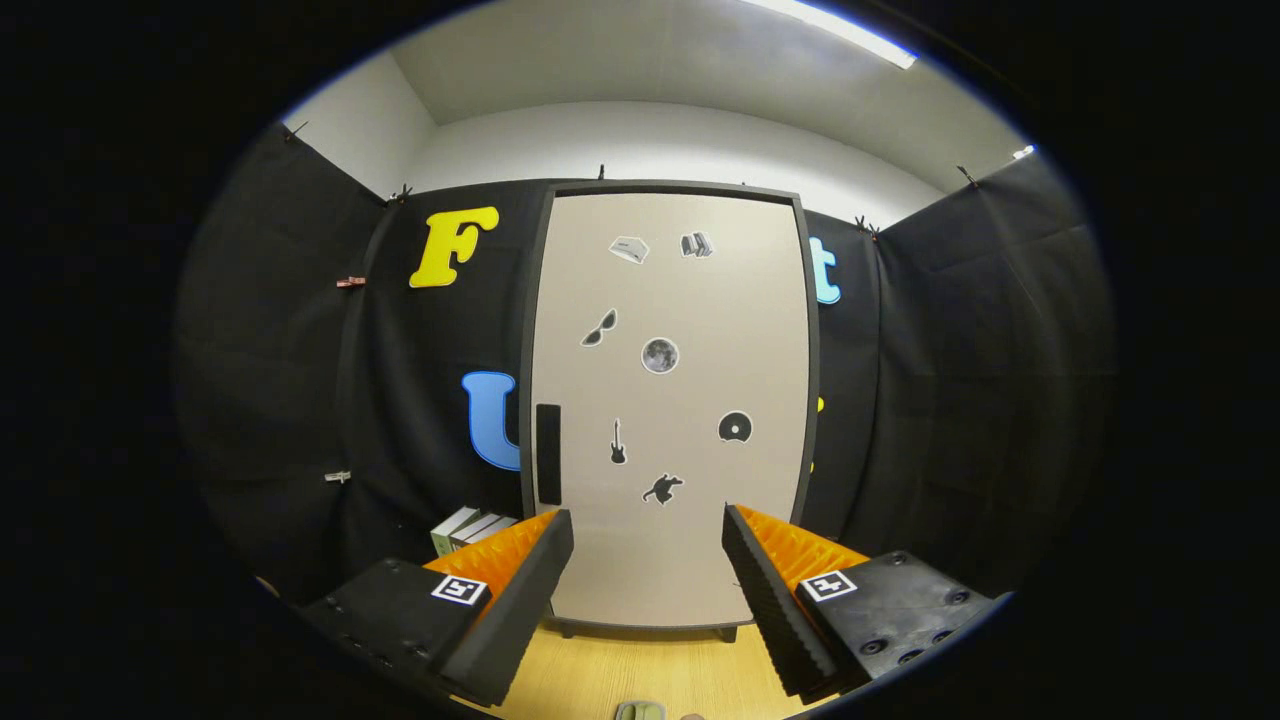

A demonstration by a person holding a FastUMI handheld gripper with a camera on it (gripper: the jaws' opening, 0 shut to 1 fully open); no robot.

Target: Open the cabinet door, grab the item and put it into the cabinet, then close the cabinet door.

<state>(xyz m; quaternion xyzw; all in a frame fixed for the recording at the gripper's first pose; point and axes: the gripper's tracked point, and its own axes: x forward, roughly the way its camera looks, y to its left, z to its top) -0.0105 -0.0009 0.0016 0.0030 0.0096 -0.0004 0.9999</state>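
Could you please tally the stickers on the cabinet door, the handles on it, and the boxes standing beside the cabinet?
Stickers on the cabinet door: 7
Door handle: 1
Boxes left of the cabinet: 3
Total: 11
The hand-held gripper is open, short of the door.

Black cloth (960, 400) hangs as the booth's wall on the left, the far side and the right, pinned along its top edge with small clips. Above it rise plain white walls (660, 140) and a white ceiling (600, 60), with a long strip light (830, 25) glowing far up on the right. The near floor (620, 680) is a light wood surface (its grain runs left to right). Low on the far left, some pale books (470, 527) stand against the cloth
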